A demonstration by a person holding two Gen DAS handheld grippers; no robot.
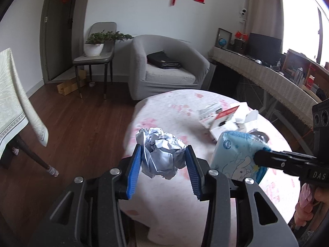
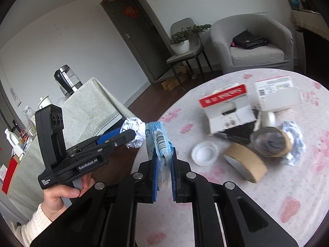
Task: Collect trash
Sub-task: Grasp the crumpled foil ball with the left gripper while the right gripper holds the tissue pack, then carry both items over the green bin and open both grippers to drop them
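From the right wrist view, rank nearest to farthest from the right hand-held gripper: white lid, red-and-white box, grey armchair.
1. White lid, on the table just right of the right hand-held gripper.
2. Red-and-white box, mid-table beyond it.
3. Grey armchair, off the table, by the far wall.

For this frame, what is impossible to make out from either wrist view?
- No trash bin shows in either view.
- Left wrist view: the right gripper covers part of the blue tissue pack.
- Right wrist view: print on the red-and-white box is blurred.
- Right wrist view: the left gripper hides part of the crumpled paper.
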